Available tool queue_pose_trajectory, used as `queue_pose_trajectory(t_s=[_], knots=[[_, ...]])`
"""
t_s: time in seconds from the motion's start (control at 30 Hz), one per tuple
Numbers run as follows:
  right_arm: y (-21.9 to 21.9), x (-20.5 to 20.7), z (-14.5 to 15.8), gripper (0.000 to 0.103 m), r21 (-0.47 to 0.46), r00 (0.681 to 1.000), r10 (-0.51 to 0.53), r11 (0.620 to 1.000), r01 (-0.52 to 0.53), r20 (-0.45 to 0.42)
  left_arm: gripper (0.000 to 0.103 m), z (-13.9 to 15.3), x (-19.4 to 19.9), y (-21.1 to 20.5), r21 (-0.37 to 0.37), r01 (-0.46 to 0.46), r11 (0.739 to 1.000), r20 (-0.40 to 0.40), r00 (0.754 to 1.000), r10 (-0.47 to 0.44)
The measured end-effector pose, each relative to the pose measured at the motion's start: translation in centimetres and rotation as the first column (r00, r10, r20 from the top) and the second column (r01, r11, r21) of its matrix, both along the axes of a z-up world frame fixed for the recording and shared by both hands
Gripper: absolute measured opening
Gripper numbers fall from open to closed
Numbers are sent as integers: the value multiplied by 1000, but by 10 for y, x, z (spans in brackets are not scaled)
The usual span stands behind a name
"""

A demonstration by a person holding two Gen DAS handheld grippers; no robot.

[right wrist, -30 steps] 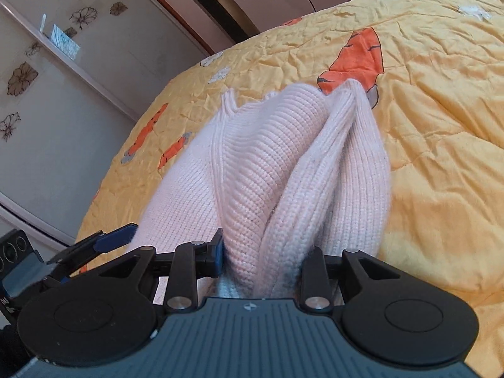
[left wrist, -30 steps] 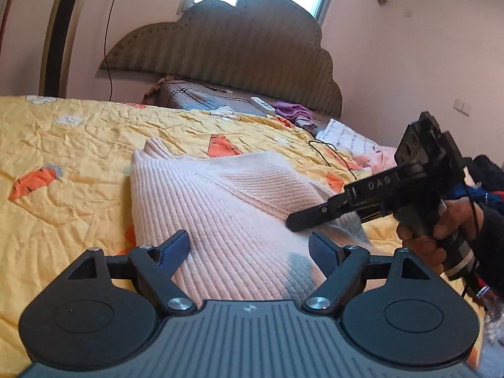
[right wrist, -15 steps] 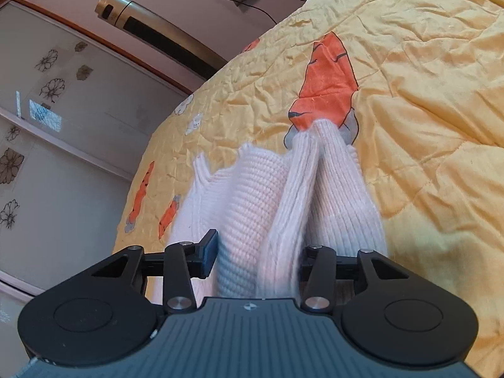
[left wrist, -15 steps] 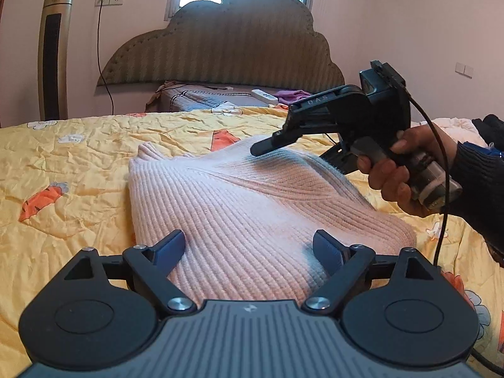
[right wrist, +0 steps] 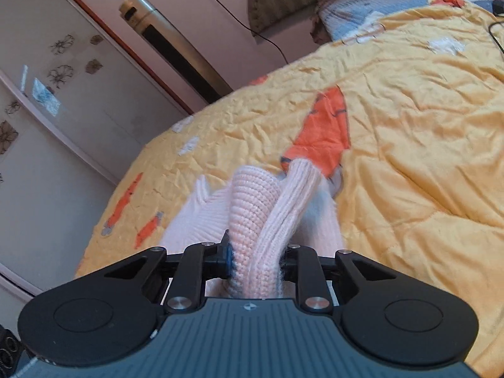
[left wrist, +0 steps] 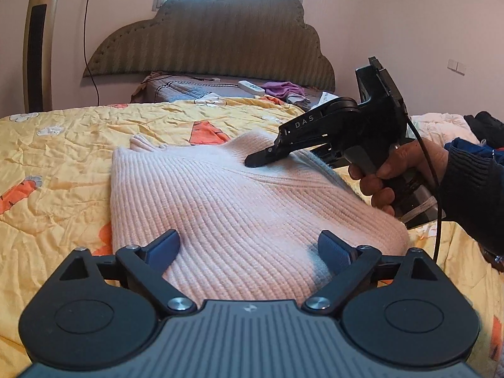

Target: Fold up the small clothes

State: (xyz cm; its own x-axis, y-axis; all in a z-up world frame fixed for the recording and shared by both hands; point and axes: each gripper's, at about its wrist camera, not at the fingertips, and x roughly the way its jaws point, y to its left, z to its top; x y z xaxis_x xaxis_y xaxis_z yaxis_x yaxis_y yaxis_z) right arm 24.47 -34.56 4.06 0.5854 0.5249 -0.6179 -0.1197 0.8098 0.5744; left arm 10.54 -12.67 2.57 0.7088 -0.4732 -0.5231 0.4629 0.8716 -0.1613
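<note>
A pale pink ribbed knit sweater (left wrist: 226,208) lies on the yellow carrot-print quilt (left wrist: 63,157). My left gripper (left wrist: 249,249) is open, its blue-padded fingers spread over the sweater's near edge, holding nothing. My right gripper (right wrist: 256,253) is shut on a bunched fold of the sweater (right wrist: 267,208) and holds it up off the bed. In the left wrist view the right gripper (left wrist: 261,159) sits at the sweater's far right side, with a hand behind it.
A padded headboard (left wrist: 220,37) and pillows (left wrist: 195,89) with a remote and purple cloth stand at the far end. A tall gold tower fan (left wrist: 37,41) stands at the left wall. Dark clothes (left wrist: 482,138) lie at the right. A wardrobe (right wrist: 47,94) is beside the bed.
My right gripper has closed tighter on the sweater fold and lifted it further toward the headboard end. My left gripper has stayed open over the near edge.
</note>
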Motion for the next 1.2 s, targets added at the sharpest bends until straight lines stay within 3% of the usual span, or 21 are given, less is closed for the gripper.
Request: queue_pose_trajectory(t_s=[0.07, 0.13, 0.23, 0.27, 0.33, 0.4, 0.47, 0.53, 0.6, 0.67, 0.7, 0.77, 0.83, 1.0, 1.1, 1.17, 1.2], knots=[[-2, -3, -19, 24, 19, 999, -35, 999, 35, -13, 98, -2, -2, -4, 38, 4, 999, 21, 1000, -5], [-5, -11, -25, 37, 84, 997, -81, 993, 82, -9, 98, 6, -2, 0, 29, 13, 999, 18, 1000, -14], [-9, -22, -14, 57, 111, 994, -107, 988, 111, -36, 99, 34, -5, 28, -100, -18, 995, 40, 999, 22], [-12, -29, -7, 57, 114, 992, -124, 985, 126, -24, 99, 42, -5, 38, -138, -33, 990, 46, 998, 40], [-16, -52, 15, 58, 98, 987, -157, 983, 152, 45, 99, 53, 4, 55, -188, -95, 978, 10, 995, 98], [-10, -82, 41, 58, 42, 970, -173, 985, 169, 170, 99, 51, 21, 63, -247, -148, 958, -83, 988, 131], [0, -102, 57, 58, 96, 963, -106, 992, 85, 248, 99, 42, 29, 57, -285, -148, 947, -134, 984, 113], [11, -113, 59, 62, 185, 965, -79, 982, 33, 249, 99, 29, 27, 39, -256, -101, 961, -148, 987, 64], [21, -117, 49, 65, 218, 975, -91, 975, 46, 201, 99, 16, 20, 21, -192, -58, 980, -138, 990, 31], [25, -115, 27, 72, 211, 988, -115, 973, 91, 107, 100, 6, 8, 1, -43, -16, 999, -50, 999, 14], [25, -114, 15, 66, 200, 989, -132, 973, 117, 61, 100, 1, 5, -5, 10, -9, 1000, -36, 999, 10], [20, -119, -2, 58, 227, 984, -158, 964, 136, 85, 101, -4, 2, -10, 50, -4, 999, -16, 1000, 5], [21, -119, -5, 49, 205, 983, -157, 969, 135, 95, 103, -4, 7, -12, 57, -5, 998, -26, 1000, 7], [21, -112, -10, 45, 209, 984, -156, 968, 136, 82, 103, 5, 9, -8, 37, -30, 999, -60, 998, 32], [13, -103, 12, 52, 241, 987, -155, 960, 142, 38, 103, 11, 14, -5, 12, -59, 998, -97, 993, 60], [14, -93, 34, 64, 225, 983, -153, 966, 127, 105, 103, 12, 14, -9, 29, -73, 997, -99, 992, 76], [15, -83, 42, 76, 213, 982, -141, 971, 113, 125, 103, 12, 13, -13, 52, -78, 996, -90, 993, 83]])
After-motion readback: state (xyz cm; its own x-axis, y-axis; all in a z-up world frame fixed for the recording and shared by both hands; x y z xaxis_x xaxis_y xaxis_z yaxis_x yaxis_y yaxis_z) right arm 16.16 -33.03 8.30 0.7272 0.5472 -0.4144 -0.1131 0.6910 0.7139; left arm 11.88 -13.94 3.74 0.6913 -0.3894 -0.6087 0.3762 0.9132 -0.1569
